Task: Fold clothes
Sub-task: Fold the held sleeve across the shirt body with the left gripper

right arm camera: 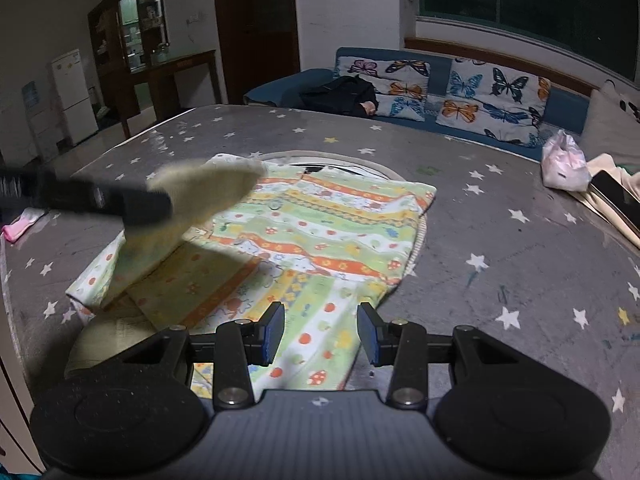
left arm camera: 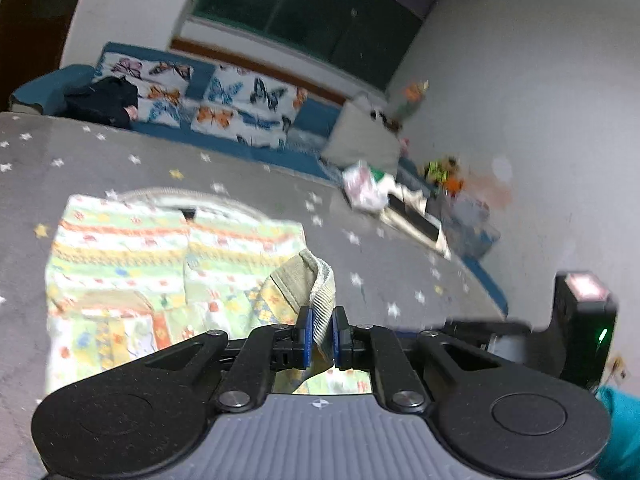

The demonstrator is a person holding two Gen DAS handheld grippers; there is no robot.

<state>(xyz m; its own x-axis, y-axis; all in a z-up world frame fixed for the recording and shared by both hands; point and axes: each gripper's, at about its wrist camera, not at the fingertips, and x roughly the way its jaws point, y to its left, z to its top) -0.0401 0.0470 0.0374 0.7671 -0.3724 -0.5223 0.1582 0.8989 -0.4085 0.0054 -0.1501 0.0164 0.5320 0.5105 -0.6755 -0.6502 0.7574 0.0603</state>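
A child's patterned garment (right arm camera: 320, 240) with green, orange and yellow stripes lies on a grey star-print surface (right arm camera: 500, 248); it also shows in the left wrist view (left arm camera: 160, 264). My left gripper (left arm camera: 320, 334) is shut on a ribbed cuff of the garment (left arm camera: 320, 300) and holds it lifted. In the right wrist view the left gripper (right arm camera: 160, 204) is a blurred dark bar at the left, carrying the raised cloth over the garment. My right gripper (right arm camera: 321, 334) is open and empty, just above the garment's near hem.
A blue sofa with butterfly cushions (right arm camera: 480, 92) stands behind the surface, with a dark bundle (right arm camera: 344, 96) on it. A pink plastic bag (right arm camera: 564, 164) and a dark flat device (right arm camera: 616, 196) lie at the right edge. A pink item (right arm camera: 20, 226) lies at the left.
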